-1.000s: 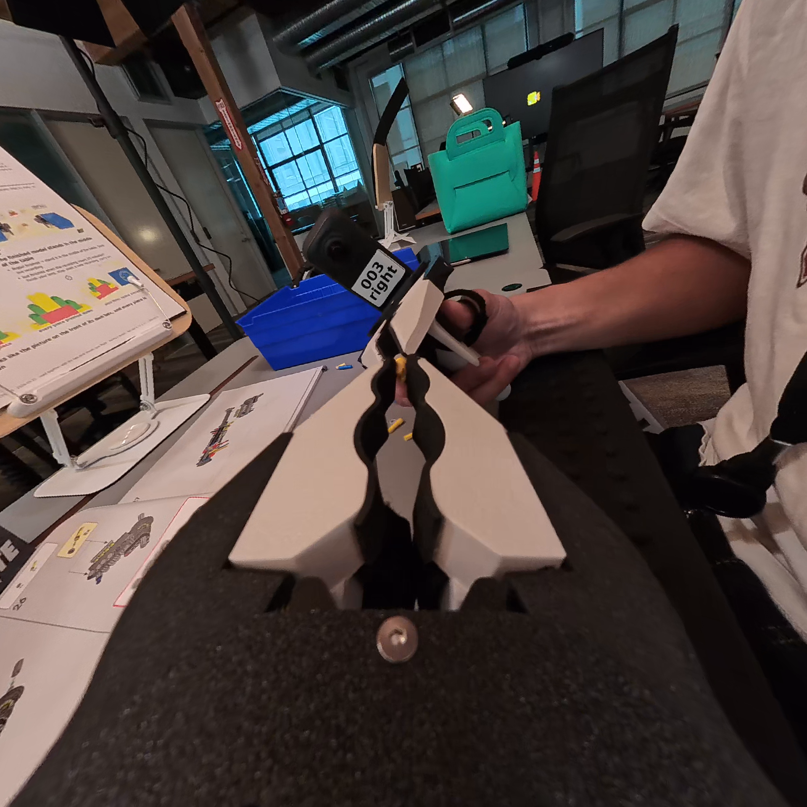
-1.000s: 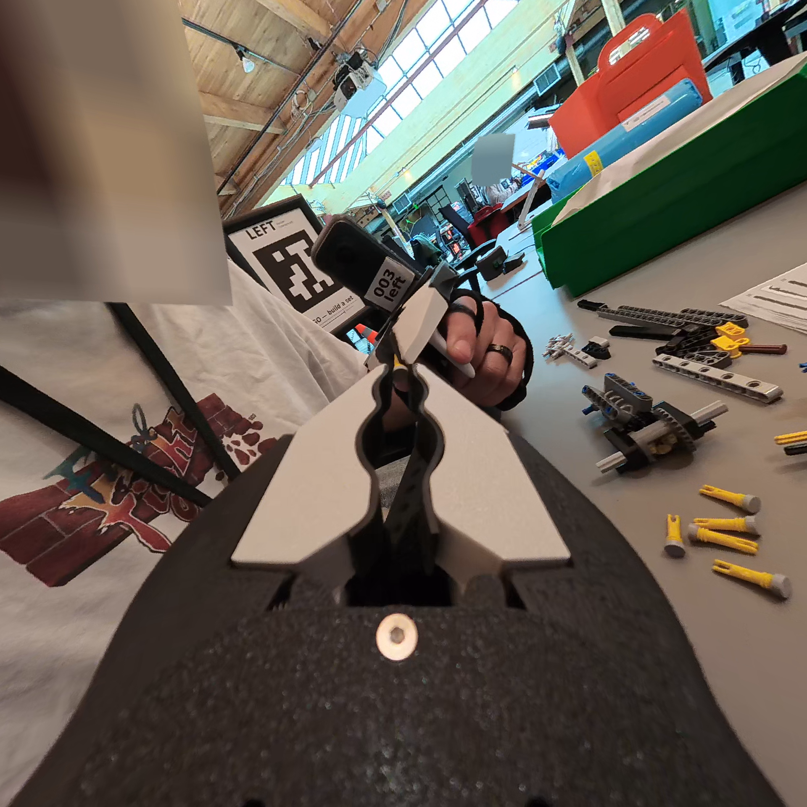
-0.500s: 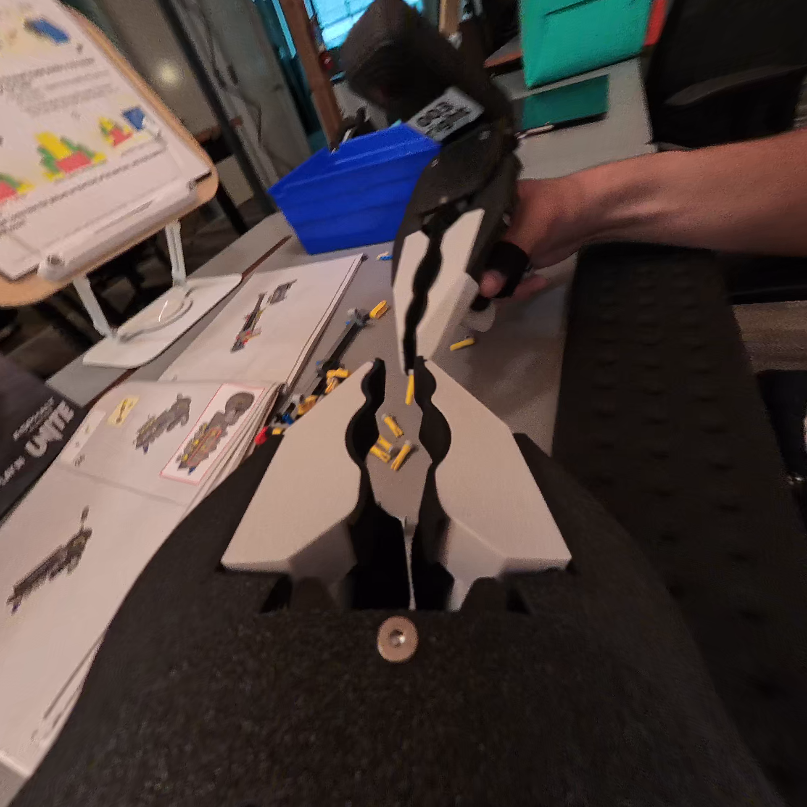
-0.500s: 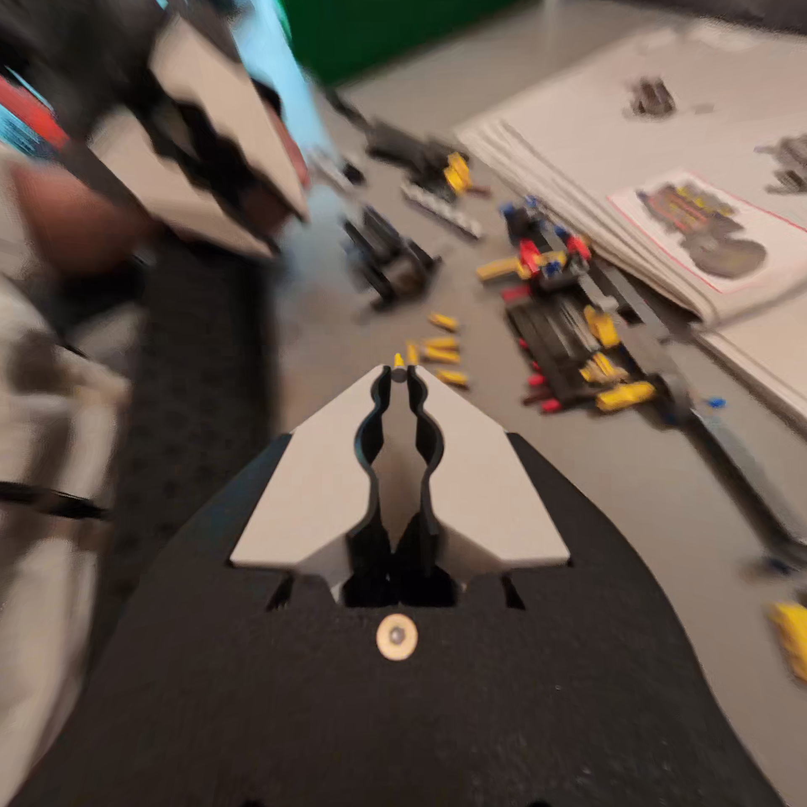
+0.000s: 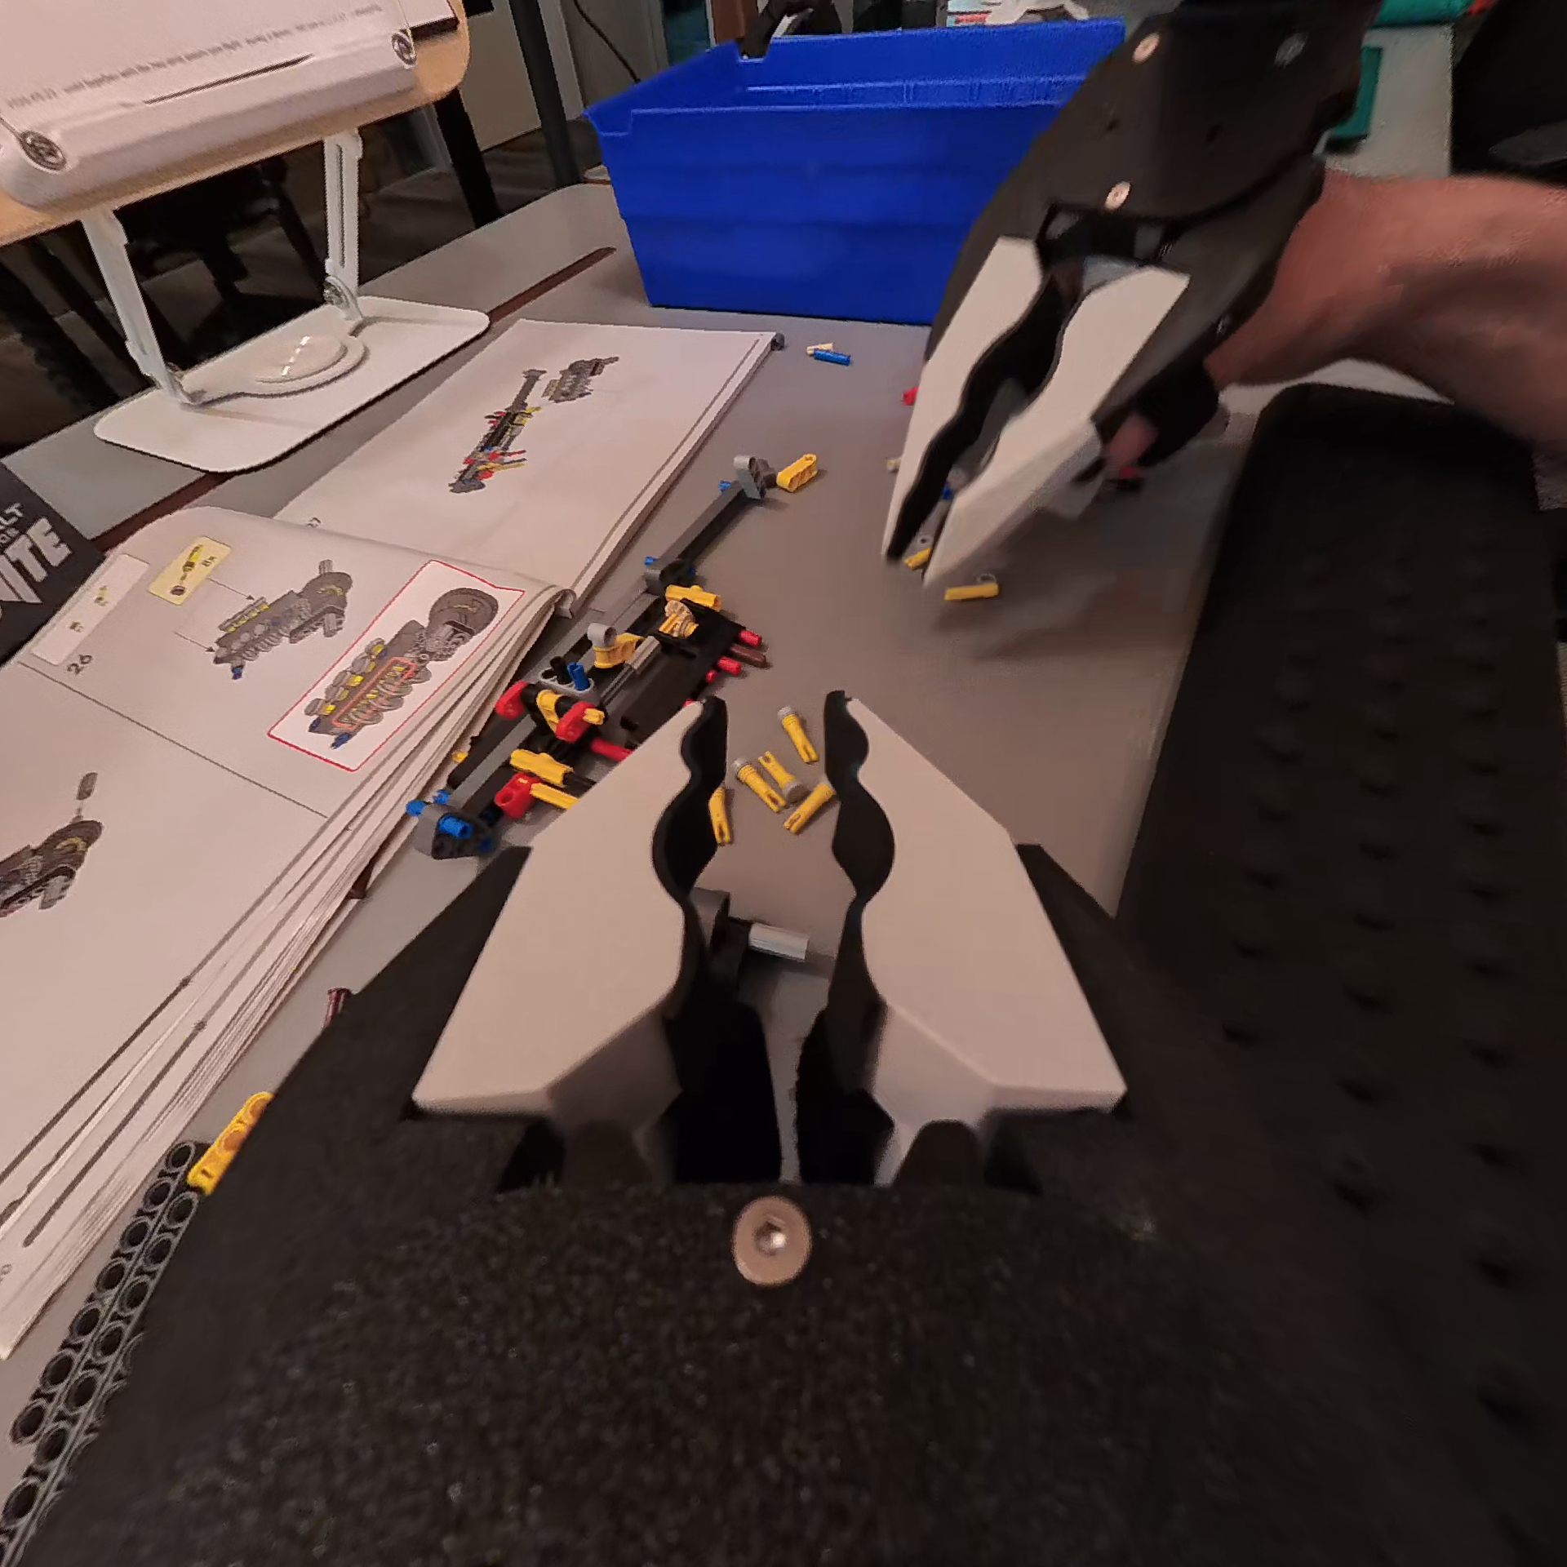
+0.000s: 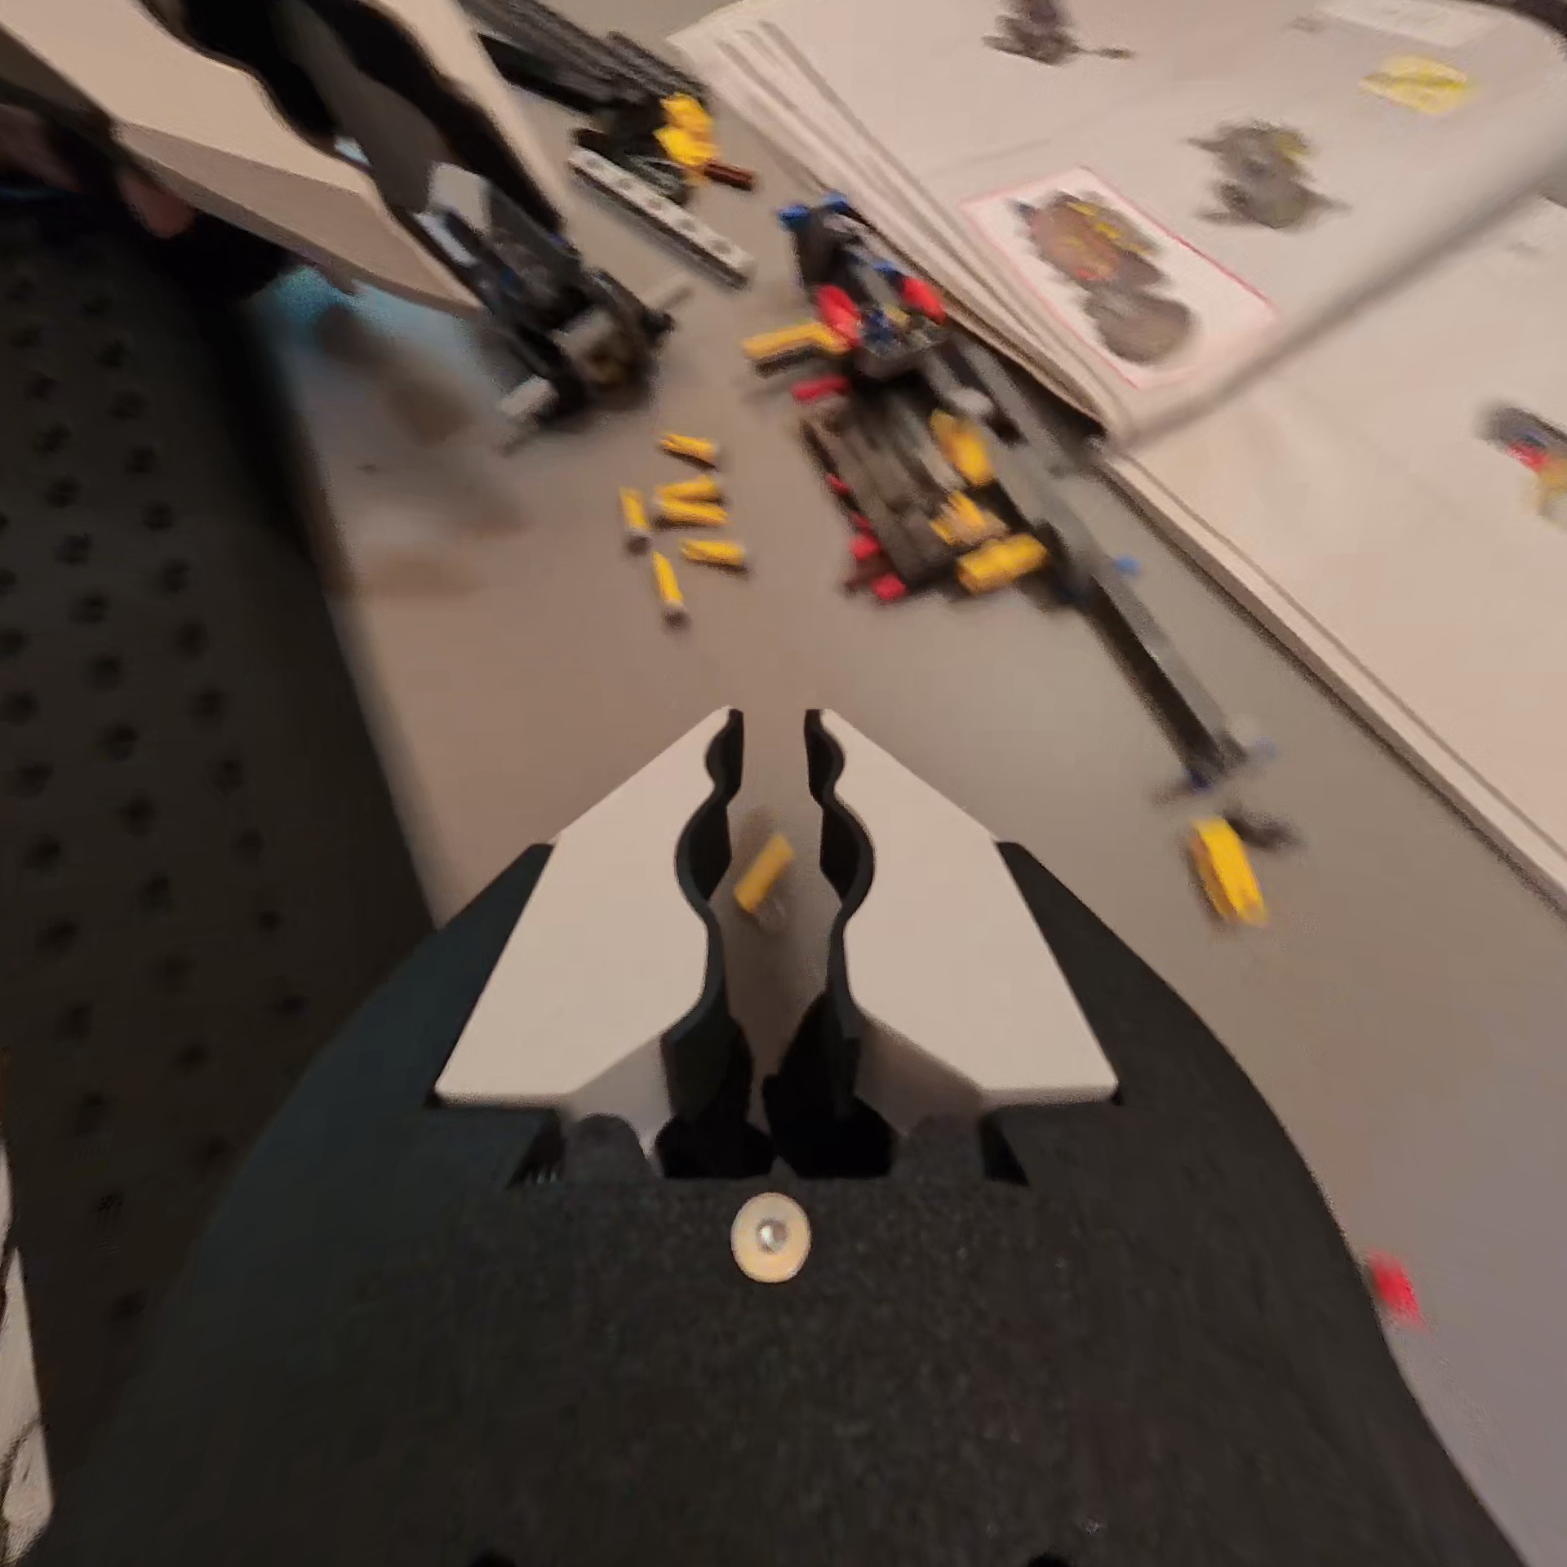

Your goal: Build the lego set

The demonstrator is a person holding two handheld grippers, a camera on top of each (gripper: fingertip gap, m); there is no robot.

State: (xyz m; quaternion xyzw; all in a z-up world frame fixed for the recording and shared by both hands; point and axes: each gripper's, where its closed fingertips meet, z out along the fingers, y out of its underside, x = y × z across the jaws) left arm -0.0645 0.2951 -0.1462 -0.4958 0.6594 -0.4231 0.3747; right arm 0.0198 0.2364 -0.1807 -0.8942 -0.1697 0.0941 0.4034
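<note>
My left gripper (image 5: 776, 704) is open and empty, low over the grey table (image 5: 975, 721). Several loose yellow pins (image 5: 776, 780) lie on the table between its fingers, and a small black gear assembly with a grey axle (image 5: 763, 937) lies under it. My right gripper (image 6: 772, 721) is open. One yellow pin (image 6: 763, 873) shows blurred below the gap, free of both pads. In the left wrist view the right gripper (image 5: 920, 564) points down at the table, with a yellow pin (image 5: 971, 591) just under its tips. The black, yellow and red lego build (image 5: 627, 678) lies beside the booklet.
An open instruction booklet (image 5: 254, 678) covers the left of the table. A blue bin (image 5: 805, 170) stands at the back and a white document stand (image 5: 288, 373) at the back left. A black foam mat (image 5: 1357, 763) lies along the right. A long black beam (image 5: 93, 1323) lies near the booklet's corner. My right fingertips sit around 11 cm from my left ones. Between my left fingertips and the long black beam (image 5: 93, 1323) there is roughly 20 cm. The right camera catches it too, in the right wrist view (image 6: 634, 54).
Both grippers swung down from mid-air, where their tips met on a small yellow pin, to the table. Both jaws opened. The pin left the right gripper's tips.
</note>
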